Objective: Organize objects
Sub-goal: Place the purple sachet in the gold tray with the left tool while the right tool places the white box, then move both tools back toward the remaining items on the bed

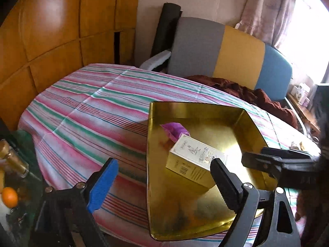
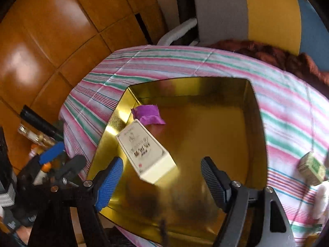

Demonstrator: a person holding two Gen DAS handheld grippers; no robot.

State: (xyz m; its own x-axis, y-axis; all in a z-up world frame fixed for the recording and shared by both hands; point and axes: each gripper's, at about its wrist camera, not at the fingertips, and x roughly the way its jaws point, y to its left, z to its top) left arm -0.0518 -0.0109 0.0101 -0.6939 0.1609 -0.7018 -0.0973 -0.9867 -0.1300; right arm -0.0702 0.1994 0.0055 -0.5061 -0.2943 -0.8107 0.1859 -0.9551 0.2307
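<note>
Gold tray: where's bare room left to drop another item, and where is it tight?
Gold tray: the floor is bare from the white carton across to the right wall, and along the near wall. The far-left corner is crowded: the purple packet sits there with the carton just in front of it. Outside the tray, the striped cloth to its left is bare too.

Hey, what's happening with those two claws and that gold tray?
Both grippers open, left, right, holding nothing. Gold tray holds white box, purple packet. Nothing blocking.
</note>
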